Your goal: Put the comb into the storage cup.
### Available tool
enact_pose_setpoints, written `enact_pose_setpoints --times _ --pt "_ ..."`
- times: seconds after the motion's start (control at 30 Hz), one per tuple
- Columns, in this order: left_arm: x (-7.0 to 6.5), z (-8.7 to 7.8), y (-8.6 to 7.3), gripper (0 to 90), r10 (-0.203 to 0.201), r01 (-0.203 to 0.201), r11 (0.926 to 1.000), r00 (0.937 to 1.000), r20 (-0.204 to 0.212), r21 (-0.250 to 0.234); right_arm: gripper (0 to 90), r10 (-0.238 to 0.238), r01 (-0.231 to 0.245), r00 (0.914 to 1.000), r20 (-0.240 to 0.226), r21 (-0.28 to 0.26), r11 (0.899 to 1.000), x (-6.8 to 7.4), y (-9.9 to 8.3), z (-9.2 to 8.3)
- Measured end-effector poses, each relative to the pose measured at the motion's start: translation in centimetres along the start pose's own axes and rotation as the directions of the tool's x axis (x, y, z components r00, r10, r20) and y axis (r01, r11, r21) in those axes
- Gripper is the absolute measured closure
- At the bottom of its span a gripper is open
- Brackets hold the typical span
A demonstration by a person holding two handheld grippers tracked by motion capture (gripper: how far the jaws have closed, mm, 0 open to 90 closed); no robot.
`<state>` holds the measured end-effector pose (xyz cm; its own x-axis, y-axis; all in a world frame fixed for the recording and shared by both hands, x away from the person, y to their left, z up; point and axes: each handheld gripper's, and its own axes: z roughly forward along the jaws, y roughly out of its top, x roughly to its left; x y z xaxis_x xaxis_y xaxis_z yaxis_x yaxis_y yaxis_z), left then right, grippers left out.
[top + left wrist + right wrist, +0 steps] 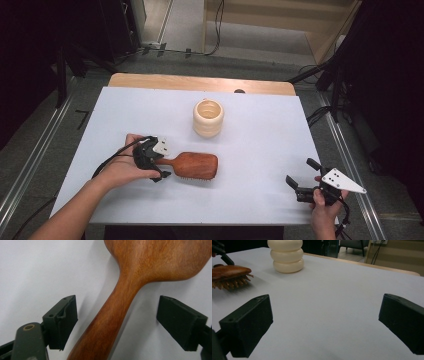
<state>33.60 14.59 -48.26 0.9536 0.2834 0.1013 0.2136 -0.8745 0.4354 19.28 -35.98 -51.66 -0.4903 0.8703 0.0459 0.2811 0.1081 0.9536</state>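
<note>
Left tongs (117, 322) straddle the unmarked wooden hairbrush (140, 277) handle, pads not touching; right tongs (324, 325) gape empty.

The surface (280, 135) is covered by a pale, bluish-white sheet, with a strip of light wood (200, 82) left bare along its far edge (a small dark spot sits on that strip). Around it lies a grey floor (70, 110) crossed by metal rails (30, 165) on either side and black cables (217, 25) at the back. Beyond stand dark stands and a light wooden panel (280, 20), the sides of the room falling into shadow.
</note>
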Motion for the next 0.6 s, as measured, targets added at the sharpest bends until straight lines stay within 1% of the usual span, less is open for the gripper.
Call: enact_pose_setpoints --times 0.13,0.17,0.23,0.27,0.33,0.37,0.4,0.43,0.47,0.5,0.53,0.57,0.6 --pt "0.00 0.09 0.15 20.3 0.004 -0.004 1.0000 0.9999 -0.011 0.006 0.0 0.000 0.000 1.0000 0.000 0.000 1.000 0.01 0.00 0.01" --pt "-0.01 0.10 0.20 22.3 -0.006 0.006 1.0000 0.9998 -0.021 -0.004 0.0 0.000 0.000 1.0000 0.000 0.000 1.000 0.00 0.00 0.01" --pt "0.05 0.01 0.23 23.9 -0.001 0.001 1.0000 0.9997 -0.026 0.002 0.0 0.000 0.000 1.0000 0.000 0.000 1.000 0.00 0.00 0.01" --pt "0.10 0.00 0.24 28.1 -0.004 0.004 1.0000 0.9997 -0.025 0.001 0.0 0.000 0.000 1.0000 0.002 0.000 1.000 0.00 0.01 0.02" --pt "0.17 -0.04 0.21 32.3 -0.009 0.009 1.0000 0.9998 -0.018 -0.002 0.0 0.000 0.000 1.0000 0.002 0.000 1.000 0.01 0.01 0.02" --pt "0.19 -0.03 0.21 32.3 -0.009 0.009 1.0000 0.9999 -0.014 -0.003 0.0 0.000 0.000 1.0000 0.002 0.000 1.000 0.01 0.01 0.02" --pt "0.21 -0.01 0.23 36.0 -0.006 0.006 1.0000 1.0000 -0.005 -0.006 0.0 -0.001 0.001 1.0000 0.002 0.000 1.000 0.01 0.00 0.02" --pt "0.19 -0.02 0.25 36.0 -0.006 0.006 1.0000 1.0000 0.003 -0.007 0.0 -0.001 0.001 1.0000 0.002 0.000 1.000 0.01 0.00 0.02" --pt "0.19 -0.04 0.30 42.0 -0.003 0.003 1.0000 0.9998 0.020 -0.007 0.0 -0.001 0.001 1.0000 0.002 0.001 1.000 0.02 0.01 0.03" --pt "0.19 -0.04 0.30 44.2 -0.003 0.003 1.0000 0.9998 0.020 -0.007 0.0 -0.001 0.001 1.0000 0.002 0.001 1.000 0.02 0.01 0.04" --pt "0.23 -0.07 0.35 45.9 -0.001 0.002 1.0000 0.9995 0.032 -0.007 0.0 -0.002 0.002 1.0000 0.003 0.001 1.000 0.02 0.01 0.04" --pt "0.23 -0.07 0.35 48.0 -0.001 0.002 1.0000 0.9995 0.032 -0.007 0.0 -0.002 0.002 1.0000 0.003 0.001 1.000 0.02 0.01 0.04" --pt "0.28 -0.08 0.38 48.0 0.001 -0.001 1.0000 0.9993 0.037 -0.005 0.0 -0.002 0.002 1.0000 0.003 0.002 1.000 0.02 0.01 0.05"
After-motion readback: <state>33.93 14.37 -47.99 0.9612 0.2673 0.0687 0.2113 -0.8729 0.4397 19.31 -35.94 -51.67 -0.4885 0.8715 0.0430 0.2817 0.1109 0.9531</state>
